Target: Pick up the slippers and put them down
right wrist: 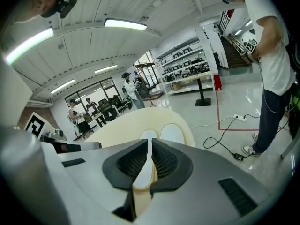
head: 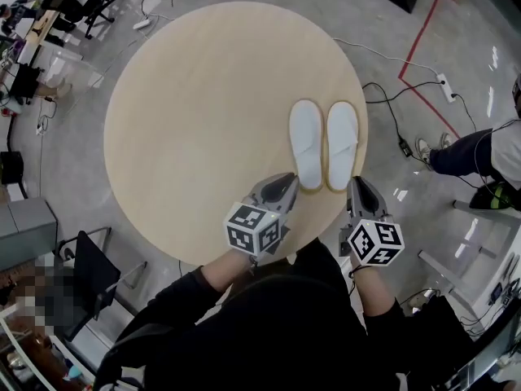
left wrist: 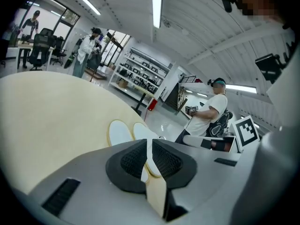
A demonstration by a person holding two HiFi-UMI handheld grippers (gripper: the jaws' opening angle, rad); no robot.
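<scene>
Two white slippers with tan rims lie side by side, soles up or flat, on the right part of the round pale wooden table (head: 203,120): the left slipper (head: 307,143) and the right slipper (head: 342,143). My left gripper (head: 286,182) hovers just short of the left slipper's near end, jaws shut with nothing between them. My right gripper (head: 359,184) is close to the right slipper's near end, also shut and empty. In the left gripper view both slippers (left wrist: 120,133) show just past the closed gripper (left wrist: 149,149). The right gripper view shows the slippers (right wrist: 173,132) beyond its closed gripper (right wrist: 151,146).
Black cables (head: 391,96) and a power strip (head: 445,81) lie on the grey floor right of the table, beside a red tape line (head: 419,43). A person's legs (head: 456,153) stand at the right. Chairs (head: 89,267) and desks crowd the left side.
</scene>
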